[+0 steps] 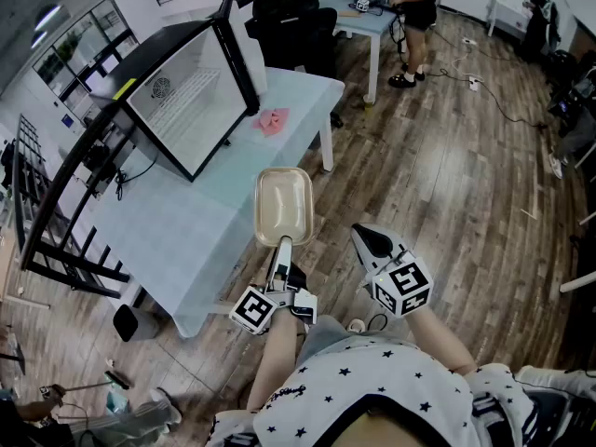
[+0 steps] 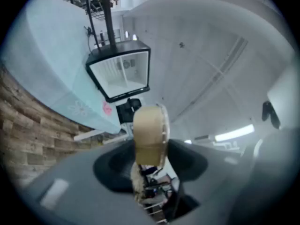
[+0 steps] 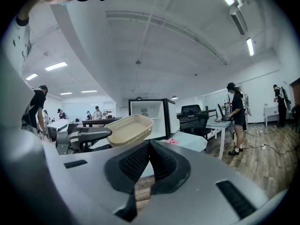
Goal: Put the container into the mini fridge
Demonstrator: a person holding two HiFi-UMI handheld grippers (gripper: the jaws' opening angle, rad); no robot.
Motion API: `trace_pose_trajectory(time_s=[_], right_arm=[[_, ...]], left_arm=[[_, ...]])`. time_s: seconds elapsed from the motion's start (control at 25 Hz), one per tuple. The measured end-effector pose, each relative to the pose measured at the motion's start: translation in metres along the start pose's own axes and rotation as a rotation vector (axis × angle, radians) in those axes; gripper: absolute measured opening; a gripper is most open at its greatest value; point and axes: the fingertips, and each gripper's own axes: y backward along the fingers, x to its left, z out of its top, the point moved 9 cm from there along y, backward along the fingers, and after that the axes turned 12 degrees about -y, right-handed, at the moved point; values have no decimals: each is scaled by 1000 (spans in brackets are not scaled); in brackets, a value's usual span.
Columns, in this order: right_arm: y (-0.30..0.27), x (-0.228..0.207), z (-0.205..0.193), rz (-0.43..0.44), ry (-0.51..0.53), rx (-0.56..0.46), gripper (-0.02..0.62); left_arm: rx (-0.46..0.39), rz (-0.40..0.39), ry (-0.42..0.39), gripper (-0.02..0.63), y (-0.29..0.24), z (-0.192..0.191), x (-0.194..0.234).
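Holding the shallow beige plastic container (image 1: 284, 205) out over the near corner of the desk (image 1: 177, 240), the left hand-held gripper (image 1: 282, 243) pinches it by its near short end. The jaws stand moderately apart with the container's end wall clamped between their pads. The left gripper view shows the tray (image 2: 150, 134) edge-on between the jaws of that hand-held gripper (image 2: 150, 154).

The container's long axis runs away from the person, roughly in line with the hand-held gripper that carries it. In the right gripper view it (image 3: 127, 129) sits close to level, with its open side up.

The black mini fridge (image 1: 186, 101) stands on the pale blue-covered desk, ahead of the container and off to its left, well apart from it. Its door is swung open and its white interior with a wire shelf faces back toward the person. In the left gripper view the fridge opening (image 2: 119, 74) lies above and left of the held tray. I judge the coming move to be a reach forward and leftward across the desk, short end first.

The left arm is the nearer one to the fridge and already has the load. A small pink object (image 1: 273, 119) lies on the desk near the fridge's right side, close to that path.

The right hand-held gripper (image 1: 366, 237) hangs to the right of the container, apart from it. Its jaws (image 3: 150, 145) are pressed together on nothing.
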Motion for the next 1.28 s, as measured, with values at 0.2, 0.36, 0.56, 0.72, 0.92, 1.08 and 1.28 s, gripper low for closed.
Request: trace_pose_trajectory(time_s=[0.2, 0.36, 0.56, 0.72, 0.92, 1.08, 1.28], right_arm=[[4, -2, 1, 9, 4, 10, 20], [6, -3, -1, 21, 7, 18, 20], [7, -6, -2, 53, -29, 28, 21], [6, -5, -5, 70, -35, 40, 21], [4, -5, -6, 94, -28, 47, 21], [2, -15, -7, 85, -34, 55, 21], [-10, -24, -6, 91, -41, 62, 21]], left_arm=[[2, 9, 5, 215, 2, -5, -4], [-5, 7, -6, 215, 3, -6, -6], [-20, 12, -15, 215, 7, -8, -11], [-17, 33, -21, 215, 12, -10, -12], [-25, 44, -19, 215, 8, -10, -9], [-27, 39, -19, 215, 0, -13, -7], [-29, 53, -17, 215, -13, -13, -1]])
